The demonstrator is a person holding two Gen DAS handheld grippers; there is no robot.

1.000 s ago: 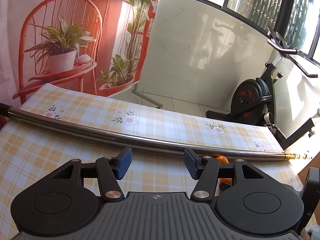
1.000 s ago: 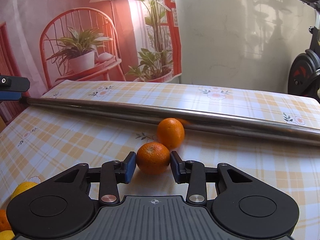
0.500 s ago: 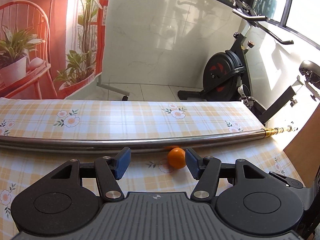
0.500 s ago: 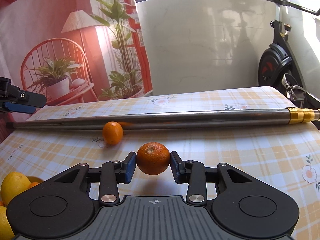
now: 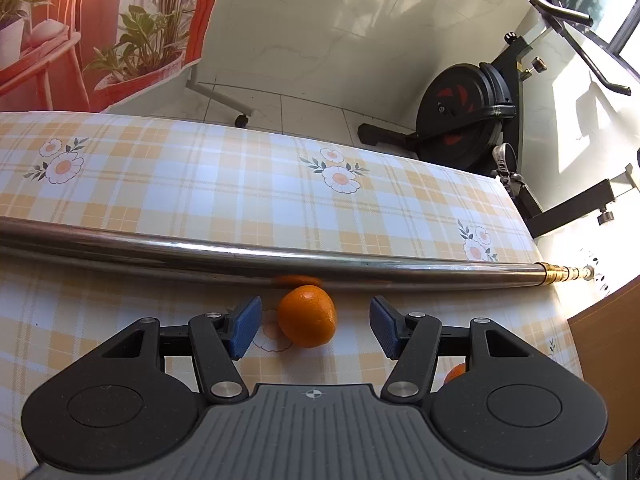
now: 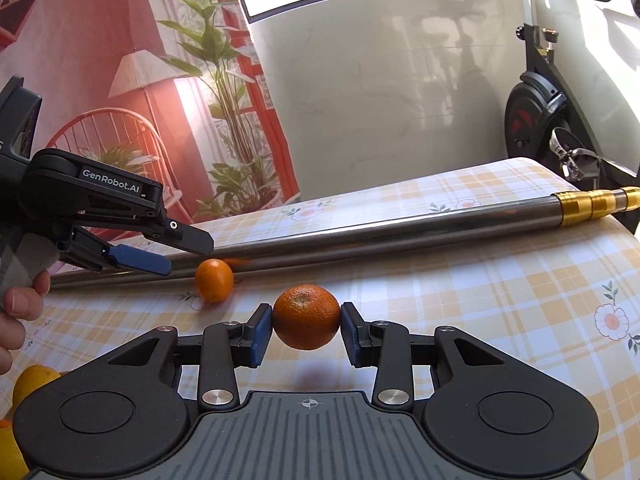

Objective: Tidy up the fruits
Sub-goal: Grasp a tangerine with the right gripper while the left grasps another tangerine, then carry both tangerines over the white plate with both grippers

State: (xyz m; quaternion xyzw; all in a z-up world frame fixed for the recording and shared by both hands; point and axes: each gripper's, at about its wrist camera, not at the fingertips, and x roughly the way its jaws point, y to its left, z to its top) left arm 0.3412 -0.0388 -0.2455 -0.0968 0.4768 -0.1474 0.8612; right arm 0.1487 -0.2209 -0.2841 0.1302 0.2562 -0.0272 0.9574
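Your table (image 5: 168, 184): checked cloth, one pipe, loose fruit.
The pipe (image 5: 280, 262) lies along it, brass end at your right; an orange (image 5: 307, 322) sits just in front of it, and a lemon (image 6: 34, 380) rests near the left corner.

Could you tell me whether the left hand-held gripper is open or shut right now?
Open. The left hand-held gripper has its blue pads spread wide on either side of the orange, touching neither side.
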